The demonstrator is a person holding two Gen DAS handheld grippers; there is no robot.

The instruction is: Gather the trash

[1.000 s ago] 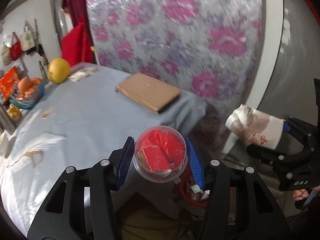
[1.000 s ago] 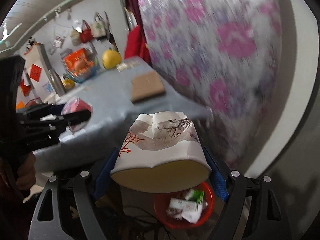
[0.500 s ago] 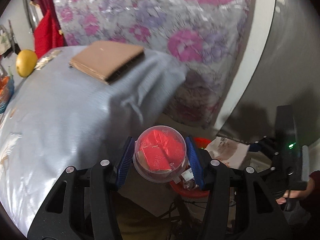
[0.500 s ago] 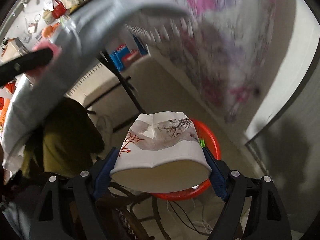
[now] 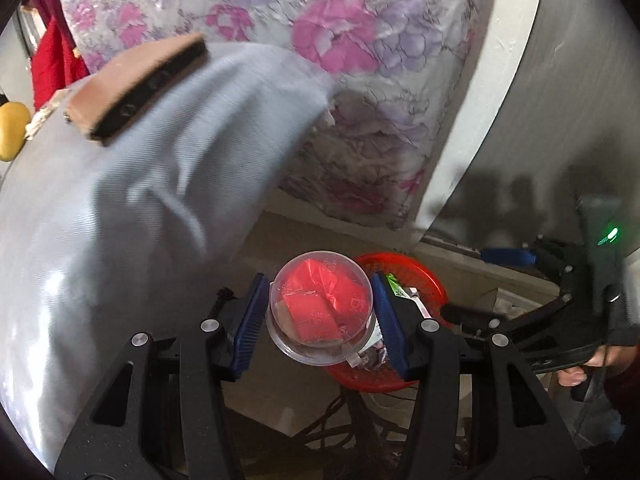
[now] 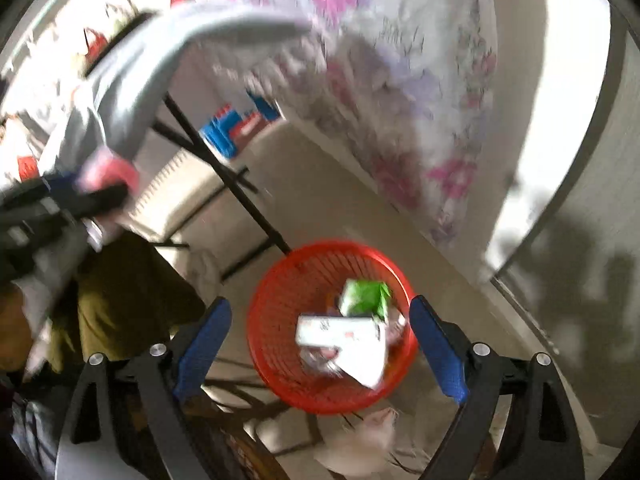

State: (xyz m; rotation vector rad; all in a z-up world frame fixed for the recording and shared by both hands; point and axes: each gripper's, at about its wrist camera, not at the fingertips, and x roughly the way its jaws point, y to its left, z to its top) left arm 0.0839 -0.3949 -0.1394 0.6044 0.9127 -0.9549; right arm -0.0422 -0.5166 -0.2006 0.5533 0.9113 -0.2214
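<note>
Left gripper (image 5: 320, 316) fingers clamp a clear cup (image 5: 322, 306) of red wrappers, above the red basket (image 5: 424, 280) at its 3 o'clock. Right gripper (image 6: 320, 340) fingers have just been opening and stand wide, nothing between them; paper cup (image 6: 344, 344) lies in the basket (image 6: 272, 332) beyond.

- Table (image 5: 120, 208), left of frame, under grey cloth: brown flat box (image 5: 132, 84) at upper left; yellow fruit (image 5: 10, 130) at far left edge.
- Floor (image 6: 320, 184), centre: red basket (image 6: 280, 344) holding trash; blue-and-white box (image 6: 240, 128) under the table.
</note>
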